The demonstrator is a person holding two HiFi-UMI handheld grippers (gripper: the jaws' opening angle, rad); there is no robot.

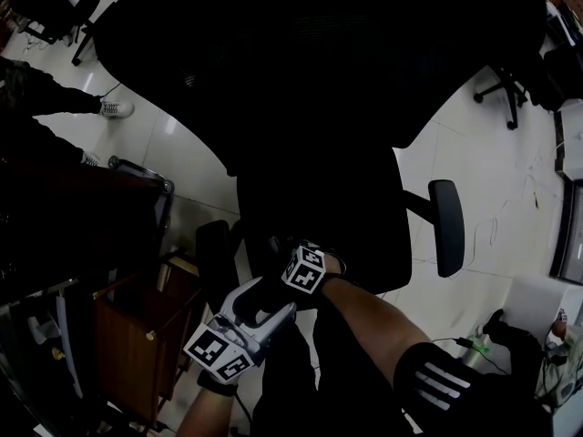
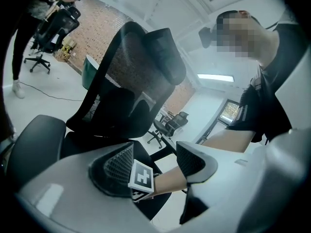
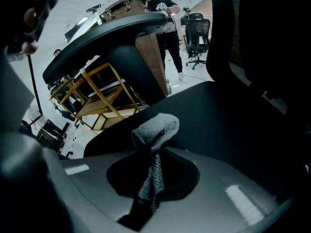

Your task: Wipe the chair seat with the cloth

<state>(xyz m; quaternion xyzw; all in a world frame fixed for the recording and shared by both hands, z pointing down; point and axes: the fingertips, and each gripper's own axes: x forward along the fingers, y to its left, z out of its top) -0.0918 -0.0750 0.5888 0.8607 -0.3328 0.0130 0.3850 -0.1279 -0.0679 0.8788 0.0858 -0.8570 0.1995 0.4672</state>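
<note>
The black office chair's seat (image 1: pixel 319 209) lies dark in front of me in the head view, and it fills the right gripper view as the seat (image 3: pixel 221 125). My right gripper (image 3: pixel 152 173) is shut on a grey cloth (image 3: pixel 156 126) whose bunched end sticks out over the seat. In the head view the right gripper (image 1: pixel 290 260) sits at the seat's near edge; the cloth is lost in the dark there. My left gripper (image 1: pixel 271 296) is just behind it, open and holding nothing. The left gripper (image 2: pixel 154 162) looks at the right gripper's marker cube (image 2: pixel 142 177) and the chair's mesh backrest (image 2: pixel 129 76).
The chair's armrests (image 1: pixel 446 228) (image 1: pixel 214 264) flank the seat. A wooden cabinet (image 1: pixel 137 335) stands close on the left, and a wooden shelf frame (image 3: pixel 99 98) shows past the seat. Other office chairs (image 1: pixel 506 87) and a person's shoe (image 1: pixel 115 108) are on the white floor.
</note>
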